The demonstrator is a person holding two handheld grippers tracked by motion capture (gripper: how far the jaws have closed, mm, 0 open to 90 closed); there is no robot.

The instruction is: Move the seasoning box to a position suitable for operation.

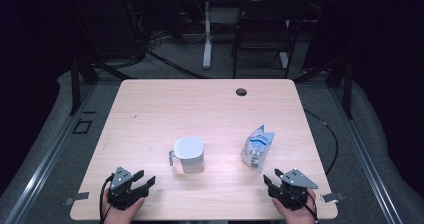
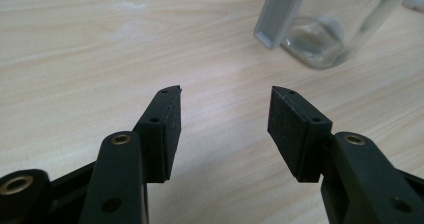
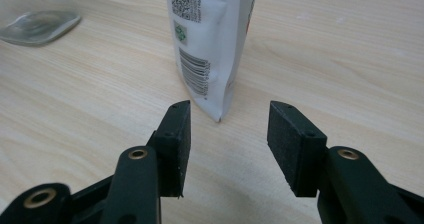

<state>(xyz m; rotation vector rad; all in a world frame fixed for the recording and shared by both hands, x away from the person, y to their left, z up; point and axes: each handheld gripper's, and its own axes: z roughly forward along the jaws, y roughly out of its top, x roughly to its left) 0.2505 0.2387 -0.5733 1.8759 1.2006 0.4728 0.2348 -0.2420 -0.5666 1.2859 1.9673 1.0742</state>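
Observation:
A clear glass jug point(image 1: 189, 155) with a white lid and a grey handle stands near the middle of the wooden table point(image 1: 165, 104). A white standing pouch point(image 1: 257, 148) with a barcode stands to its right. My left gripper point(image 1: 144, 180) rests at the front left, open and holding nothing; its own view has the jug point(image 2: 320, 29) ahead to the right of the gripper point(image 2: 225, 109). My right gripper point(image 1: 271, 178) sits at the front right, open. The pouch point(image 3: 212, 39) stands just beyond the right gripper point(image 3: 229, 124), apart from its pads.
A round cable hole point(image 1: 241, 91) lies near the table's far edge. Beyond the table stand a dark folding chair point(image 1: 265, 29) and a white desk leg point(image 1: 207, 34). Metal frame rails run along both sides of the floor.

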